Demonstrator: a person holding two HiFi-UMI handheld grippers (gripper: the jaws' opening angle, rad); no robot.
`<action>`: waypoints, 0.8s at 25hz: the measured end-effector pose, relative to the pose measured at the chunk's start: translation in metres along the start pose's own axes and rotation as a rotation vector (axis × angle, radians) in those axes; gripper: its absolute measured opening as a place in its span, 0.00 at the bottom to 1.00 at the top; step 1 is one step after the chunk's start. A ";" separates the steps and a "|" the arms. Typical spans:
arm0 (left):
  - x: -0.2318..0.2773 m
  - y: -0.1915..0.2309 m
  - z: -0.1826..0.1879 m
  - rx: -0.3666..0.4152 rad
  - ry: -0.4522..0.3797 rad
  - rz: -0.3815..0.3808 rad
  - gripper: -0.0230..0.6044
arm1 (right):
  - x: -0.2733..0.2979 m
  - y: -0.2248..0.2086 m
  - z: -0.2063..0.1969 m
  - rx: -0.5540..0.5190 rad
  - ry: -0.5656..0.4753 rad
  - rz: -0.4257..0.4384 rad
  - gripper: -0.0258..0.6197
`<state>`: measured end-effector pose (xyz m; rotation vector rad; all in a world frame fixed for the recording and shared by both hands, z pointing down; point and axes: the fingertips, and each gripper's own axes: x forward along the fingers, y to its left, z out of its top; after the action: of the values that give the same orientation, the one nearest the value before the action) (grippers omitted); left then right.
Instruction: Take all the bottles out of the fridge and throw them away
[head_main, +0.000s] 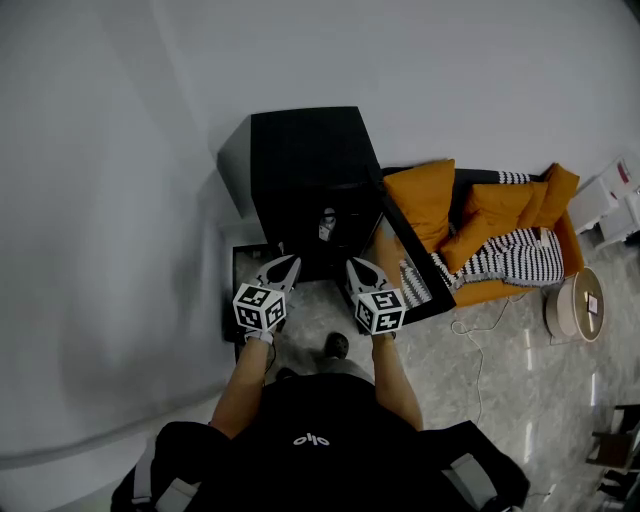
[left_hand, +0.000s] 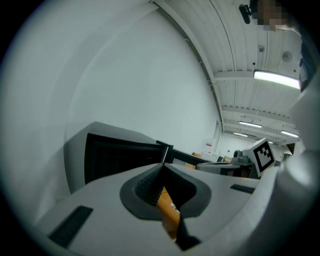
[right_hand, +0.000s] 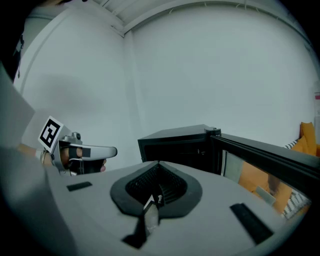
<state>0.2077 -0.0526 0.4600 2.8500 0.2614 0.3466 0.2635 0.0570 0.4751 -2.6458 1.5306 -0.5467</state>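
Observation:
A black mini fridge (head_main: 305, 170) stands against the white wall, its glass door (head_main: 410, 262) swung open to the right. Inside, a pale bottle-like thing (head_main: 327, 225) shows on a shelf; the rest of the interior is dark. My left gripper (head_main: 283, 265) and right gripper (head_main: 357, 268) are side by side just in front of the opening, both shut and holding nothing. The left gripper view shows the fridge (left_hand: 120, 155) ahead and the right gripper (left_hand: 250, 157) beside it. The right gripper view shows the fridge (right_hand: 175, 145), its door (right_hand: 260, 155) and the left gripper (right_hand: 75, 150).
A dark square bin (head_main: 243, 262) sits on the floor left of the fridge. An orange sofa (head_main: 480, 225) with a striped blanket (head_main: 510, 255) is right of the door. A round white table (head_main: 580, 305) and a cable (head_main: 475, 345) lie further right.

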 end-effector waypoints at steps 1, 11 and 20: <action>0.000 0.000 0.000 0.003 0.003 0.001 0.05 | -0.001 0.001 0.000 0.001 -0.001 -0.002 0.05; 0.008 0.017 -0.017 0.005 0.043 0.032 0.05 | 0.005 0.002 -0.005 0.002 0.012 -0.018 0.05; 0.045 0.027 -0.045 0.032 0.102 0.019 0.05 | 0.027 -0.021 -0.015 -0.006 0.044 -0.028 0.05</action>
<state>0.2431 -0.0584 0.5195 2.8717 0.2617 0.4964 0.2885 0.0468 0.5016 -2.6809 1.5108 -0.6078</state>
